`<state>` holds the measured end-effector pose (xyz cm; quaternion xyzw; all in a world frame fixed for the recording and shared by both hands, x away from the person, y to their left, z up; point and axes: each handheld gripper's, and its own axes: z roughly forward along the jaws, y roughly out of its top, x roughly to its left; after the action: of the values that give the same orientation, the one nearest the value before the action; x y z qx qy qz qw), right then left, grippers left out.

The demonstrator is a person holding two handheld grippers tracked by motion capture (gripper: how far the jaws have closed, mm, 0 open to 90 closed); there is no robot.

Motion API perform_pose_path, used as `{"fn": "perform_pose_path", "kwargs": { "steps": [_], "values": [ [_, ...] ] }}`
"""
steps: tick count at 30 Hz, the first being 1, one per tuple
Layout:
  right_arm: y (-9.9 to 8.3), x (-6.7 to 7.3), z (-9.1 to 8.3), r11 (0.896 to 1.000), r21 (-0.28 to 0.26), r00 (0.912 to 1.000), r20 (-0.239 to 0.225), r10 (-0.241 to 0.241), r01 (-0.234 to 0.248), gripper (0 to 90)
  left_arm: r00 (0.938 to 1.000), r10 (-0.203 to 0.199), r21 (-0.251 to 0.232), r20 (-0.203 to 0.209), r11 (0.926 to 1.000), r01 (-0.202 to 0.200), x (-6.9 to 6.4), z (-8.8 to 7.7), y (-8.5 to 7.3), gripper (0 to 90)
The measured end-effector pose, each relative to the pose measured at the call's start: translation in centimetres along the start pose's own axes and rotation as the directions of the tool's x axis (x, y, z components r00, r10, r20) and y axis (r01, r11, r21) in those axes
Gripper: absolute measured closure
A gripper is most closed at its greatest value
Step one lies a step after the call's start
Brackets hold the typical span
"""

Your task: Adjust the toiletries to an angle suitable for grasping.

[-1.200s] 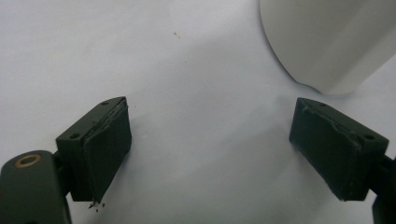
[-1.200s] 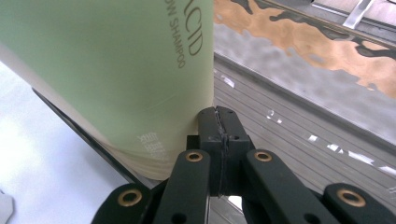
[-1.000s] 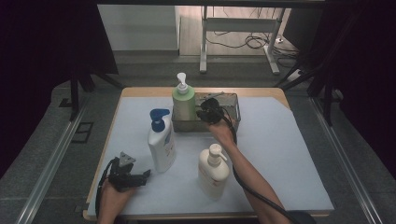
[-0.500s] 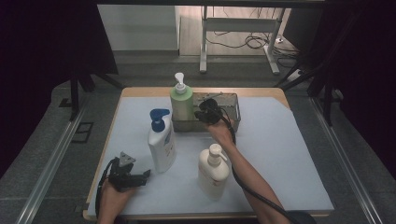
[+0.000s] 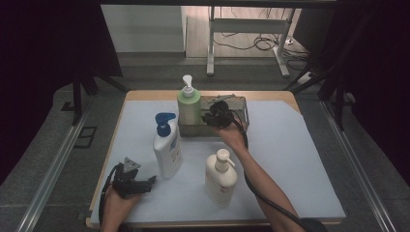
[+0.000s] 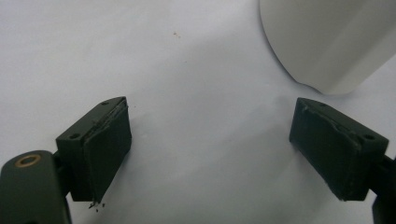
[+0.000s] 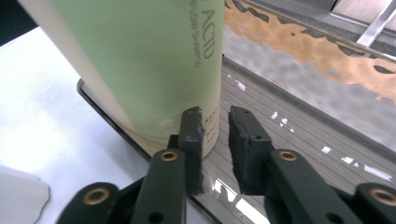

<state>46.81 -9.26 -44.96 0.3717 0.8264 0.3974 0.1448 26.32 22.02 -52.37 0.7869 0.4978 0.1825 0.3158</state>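
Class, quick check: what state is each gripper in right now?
Left gripper: jaws wide open, nothing between them, over the white sheet.
Right gripper: jaws have just been opening, a narrow gap, nothing between them, beside the green bottle in the metal tray.

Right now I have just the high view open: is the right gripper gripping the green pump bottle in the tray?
Observer: No. The right gripper's jaws have just been opening; their narrow gap is empty, beside the green bottle's base.
Operator: Is the bottle inside the tray?
Observer: Yes, upright on the metal tray's ribbed floor.
Operator: And the left gripper?
Observer: The left gripper is wide open over the white sheet, nothing between its jaws; a white bottle stands ahead.
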Motion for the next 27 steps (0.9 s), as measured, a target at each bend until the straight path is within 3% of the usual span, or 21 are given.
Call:
{"fn": "perform_pose_path", "kwargs": {
  "steps": [17, 22, 27],
  "values": [
    [-0.4, 0.4, -2.6, 0.999, -0.022, 0.9983, -0.034, -0.047, 0.046, 42.5, 1.0, 0.0, 0.0, 0.0, 1.0, 0.0, 0.0, 0.0, 0.0, 12.9],
    [-0.7, 0.4, -3.0, 0.998, -0.016, 0.9975, -0.026, -0.065, 0.065, 39.1, 1.0, 0.0, 0.0, 0.0, 1.0, 0.0, 0.0, 0.0, 0.0, 12.9],
    [-1.1, 0.0, -4.0, 0.997, -0.035, 0.9963, -0.053, -0.067, 0.065, 31.4, 1.0, -0.001, 0.0, 0.0, 1.0, 0.001, 0.0, 0.0, 0.0, 12.9]
  ]
}}
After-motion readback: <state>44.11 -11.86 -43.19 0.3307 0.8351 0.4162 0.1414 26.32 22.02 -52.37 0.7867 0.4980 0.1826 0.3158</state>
